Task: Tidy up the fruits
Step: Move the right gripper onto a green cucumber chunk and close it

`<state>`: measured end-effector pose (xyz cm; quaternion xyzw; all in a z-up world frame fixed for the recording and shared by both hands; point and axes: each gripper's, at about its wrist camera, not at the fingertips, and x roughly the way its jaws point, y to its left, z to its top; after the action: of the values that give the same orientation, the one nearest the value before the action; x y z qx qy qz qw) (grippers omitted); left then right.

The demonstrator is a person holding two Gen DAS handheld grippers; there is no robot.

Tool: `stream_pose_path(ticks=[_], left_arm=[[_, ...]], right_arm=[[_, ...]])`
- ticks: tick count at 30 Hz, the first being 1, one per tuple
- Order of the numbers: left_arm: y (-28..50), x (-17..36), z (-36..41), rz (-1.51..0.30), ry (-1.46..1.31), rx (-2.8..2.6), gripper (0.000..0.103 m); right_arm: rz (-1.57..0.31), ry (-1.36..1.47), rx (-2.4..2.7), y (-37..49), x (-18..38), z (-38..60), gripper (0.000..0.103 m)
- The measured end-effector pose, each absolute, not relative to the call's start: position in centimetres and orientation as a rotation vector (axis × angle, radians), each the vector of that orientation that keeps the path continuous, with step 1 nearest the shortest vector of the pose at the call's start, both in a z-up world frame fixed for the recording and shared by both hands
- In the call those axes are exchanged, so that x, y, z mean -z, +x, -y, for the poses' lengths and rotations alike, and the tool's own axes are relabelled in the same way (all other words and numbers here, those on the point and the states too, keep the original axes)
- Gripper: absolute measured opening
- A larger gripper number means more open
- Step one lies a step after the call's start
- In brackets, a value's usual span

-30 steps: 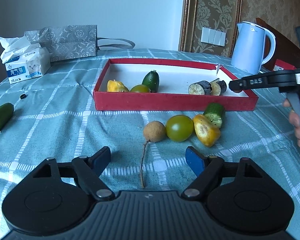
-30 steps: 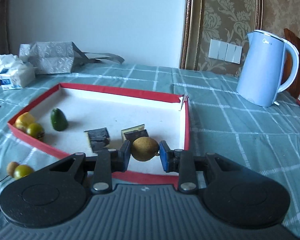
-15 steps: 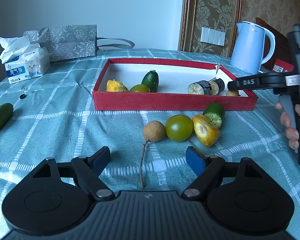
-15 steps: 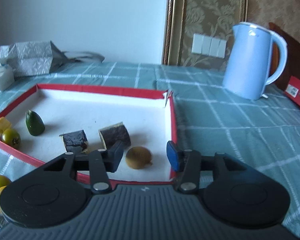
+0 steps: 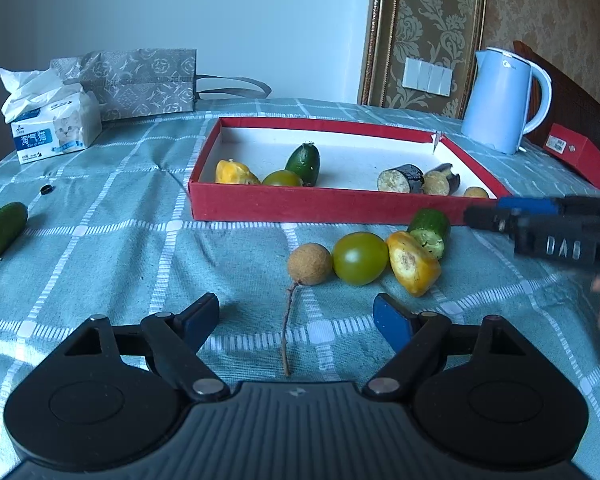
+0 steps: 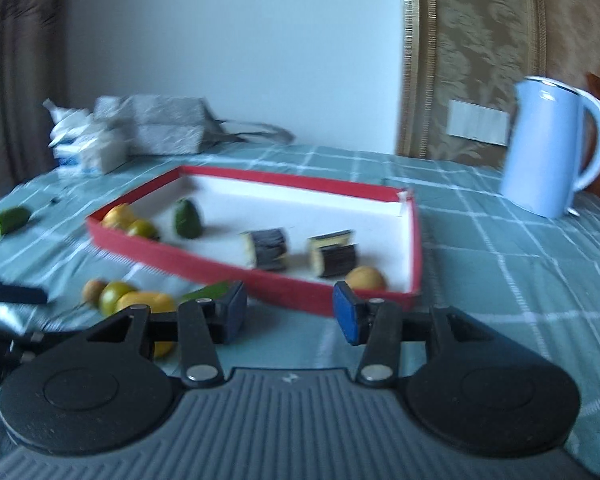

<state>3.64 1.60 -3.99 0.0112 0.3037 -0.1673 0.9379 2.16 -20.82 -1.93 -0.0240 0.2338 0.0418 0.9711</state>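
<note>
At the far left edge of the checked tablecloth (image 5: 100, 216) a cut cucumber piece (image 5: 1, 230) lay alone, well apart from everything else, with a tissue pack (image 5: 56, 128) and a grey patterned bag (image 5: 140, 80) behind it near the wall. A broad stretch of cloth ran from there to the red tray (image 5: 300, 206), whose near wall stood upright across the middle. Inside the tray, at its left end, sat a yellow fruit piece (image 5: 236, 172), a green tomato (image 5: 282, 178) touching it, and a dark green cucumber end (image 5: 304, 163) just behind. Toward its right end lay two eggplant chunks (image 5: 402, 178) side by side and a small brown longan (image 5: 476, 192) near the right corner. The left gripper (image 5: 296, 318) hovered low over the cloth with its fingers spread wide and nothing between them, a thin stem running up between them to a second longan (image 5: 310, 263). In a row to the right of it, all touching, lay a green tomato on the cloth (image 5: 360, 258), a yellow piece (image 5: 414, 262) and a cucumber stub (image 5: 430, 229) just in front of the tray wall. The right gripper (image 6: 286, 312) stood near the tray's near right corner, outside the wall, fingers apart and empty; its view was blurred. A blue kettle (image 5: 504, 100) stood beyond the tray at the right, with a red box (image 5: 584, 156) at the table's edge.
</note>
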Motion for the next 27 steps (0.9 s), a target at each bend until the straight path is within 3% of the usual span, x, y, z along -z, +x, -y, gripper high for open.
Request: stream_pose_path(ticks=[27], left_arm=[[3.6,4.0,-1.6,-0.622,0.026,0.343,0.086]], right_arm=[[-0.541,-0.082,-0.264,3.4,2.5,19.2,0.045]])
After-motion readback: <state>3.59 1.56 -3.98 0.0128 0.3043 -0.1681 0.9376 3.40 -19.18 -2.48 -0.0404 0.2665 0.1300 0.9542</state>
